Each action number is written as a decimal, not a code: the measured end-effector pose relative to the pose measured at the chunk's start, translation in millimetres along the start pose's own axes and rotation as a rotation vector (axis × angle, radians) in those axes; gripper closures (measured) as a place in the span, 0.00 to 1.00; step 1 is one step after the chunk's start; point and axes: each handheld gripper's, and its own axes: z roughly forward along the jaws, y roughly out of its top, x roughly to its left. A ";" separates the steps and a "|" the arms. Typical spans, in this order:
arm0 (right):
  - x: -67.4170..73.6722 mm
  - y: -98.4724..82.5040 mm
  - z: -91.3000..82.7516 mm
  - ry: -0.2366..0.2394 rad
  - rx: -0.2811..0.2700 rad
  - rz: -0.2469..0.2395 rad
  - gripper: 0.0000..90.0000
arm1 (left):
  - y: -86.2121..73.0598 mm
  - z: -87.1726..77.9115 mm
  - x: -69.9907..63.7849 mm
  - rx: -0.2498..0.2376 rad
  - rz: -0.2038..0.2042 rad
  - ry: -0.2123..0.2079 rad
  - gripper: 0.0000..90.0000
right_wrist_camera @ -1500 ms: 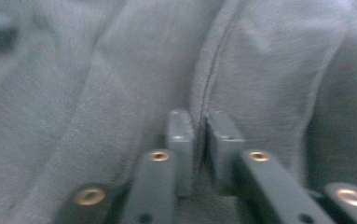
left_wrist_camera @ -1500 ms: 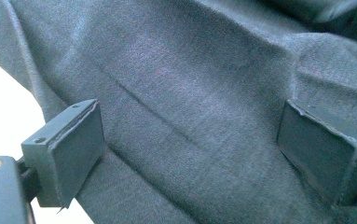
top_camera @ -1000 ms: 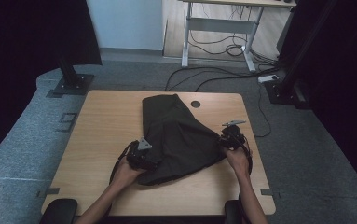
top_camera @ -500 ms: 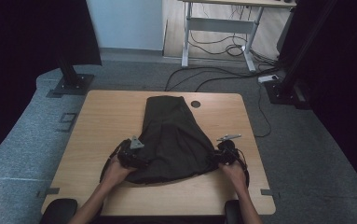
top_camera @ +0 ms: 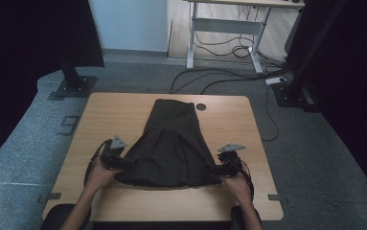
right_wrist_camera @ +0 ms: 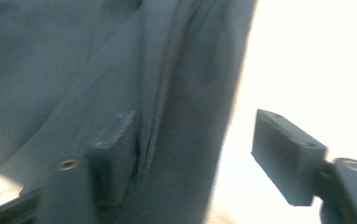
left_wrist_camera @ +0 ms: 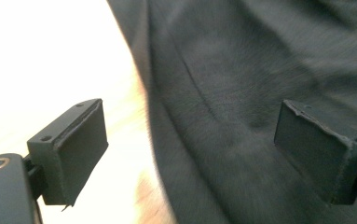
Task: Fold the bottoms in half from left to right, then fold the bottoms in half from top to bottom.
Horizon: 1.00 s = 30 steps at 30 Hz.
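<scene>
A dark cloth [top_camera: 171, 143] lies flat on the wooden table [top_camera: 114, 110], narrow at the far end and wide at the near end. My left gripper [top_camera: 125, 162] sits at the cloth's near left corner. In the left gripper view its jaws [left_wrist_camera: 188, 112] stand wide open, with the cloth's [left_wrist_camera: 260, 56] edge between them and untouched. My right gripper [top_camera: 213, 168] is at the near right corner. Its jaws [right_wrist_camera: 195, 119] have just been opening, and the hem of the cloth [right_wrist_camera: 73, 60] lies loose between them.
A round cable hole [top_camera: 200, 106] is in the table's far edge, right of the cloth's narrow end. Black stand bases rest on the floor at the left [top_camera: 73, 86] and right [top_camera: 291, 93]. A desk frame with cables [top_camera: 224, 28] is behind.
Both hands drew toward the near edge, the left one also outward to the left. The cloth's near end went from bunched and skewed to spread flat. The right jaws opened.
</scene>
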 end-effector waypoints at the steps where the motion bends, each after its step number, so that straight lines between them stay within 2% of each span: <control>1: -3.5 -0.4 -4.1 -0.014 -0.022 0.006 0.31 | -3.7 -6.6 6.6 -0.012 -0.019 0.011 0.11; 3: -11.6 -3.6 -8.7 -0.048 -0.040 0.014 0.29 | -14.7 -16.5 22.3 -0.026 -0.068 0.035 0.13; 4: -16.4 -6.3 -9.2 -0.067 -0.037 0.022 0.27 | -21.5 -19.3 29.7 -0.017 -0.091 0.054 0.14; 7: -30.6 -17.1 -3.8 -0.119 -0.004 0.040 0.27 | -41.2 -18.7 46.5 0.048 -0.135 0.115 0.15; 9: -39.0 -24.4 3.1 -0.129 0.031 0.057 0.27 | -48.6 -16.5 52.9 0.079 -0.161 0.129 0.15; 12: -46.5 -30.2 8.7 -0.123 0.043 0.076 0.26 | -48.8 -15.8 55.3 0.069 -0.186 0.126 0.15; 15: -47.8 -29.7 8.8 -0.114 0.025 0.083 0.23 | -44.7 -15.6 50.9 0.047 -0.191 0.114 0.13; 20: -44.4 -20.2 11.9 -0.086 0.016 0.065 0.21 | -35.3 -11.1 35.5 0.042 -0.159 0.078 0.11; 26: -36.2 8.3 17.5 -0.038 -0.010 0.038 0.21 | -18.3 -6.2 6.5 0.023 -0.082 0.014 0.08; 30: -29.7 31.6 26.6 0.002 -0.023 0.026 0.20 | -12.6 1.0 -12.7 0.034 -0.045 -0.018 0.07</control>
